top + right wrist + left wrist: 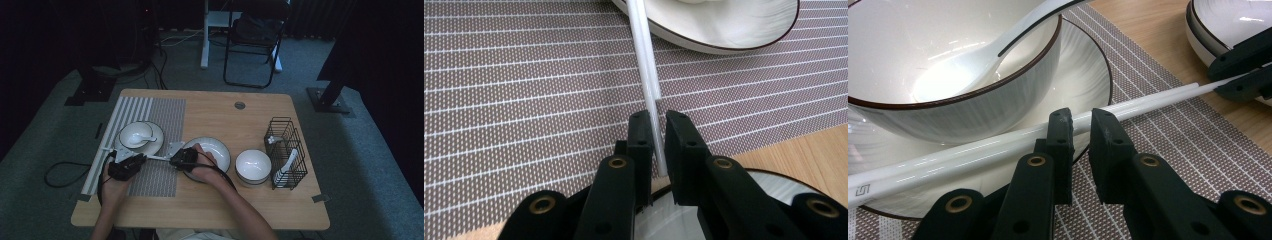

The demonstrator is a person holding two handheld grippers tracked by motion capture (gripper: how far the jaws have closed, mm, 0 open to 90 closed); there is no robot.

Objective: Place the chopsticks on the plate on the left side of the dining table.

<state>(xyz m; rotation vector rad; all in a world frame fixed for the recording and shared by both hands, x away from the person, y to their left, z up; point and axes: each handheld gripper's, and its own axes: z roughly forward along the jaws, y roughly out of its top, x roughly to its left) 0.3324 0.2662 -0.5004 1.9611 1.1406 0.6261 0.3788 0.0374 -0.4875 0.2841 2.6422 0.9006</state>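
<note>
A pair of white chopsticks (156,158) spans the gap between my two grippers, over the brown woven placemat (160,125). My left gripper (1080,122) is shut on the chopsticks (973,152) partway along them, right beside a white bowl (948,65) that holds a spoon (978,55) and stands on a plate (1088,75). My right gripper (656,122) is shut on the thin end of the chopsticks (644,45), above the rim of a second plate (684,220). In the high view the left gripper (142,159) and right gripper (171,159) face each other.
A large white plate (220,147) lies under the right hand, with a white bowl (253,166) to its right. A black wire rack (286,150) with white spoons stands at the table's right. A striped mat (131,107) borders the placemat on the left.
</note>
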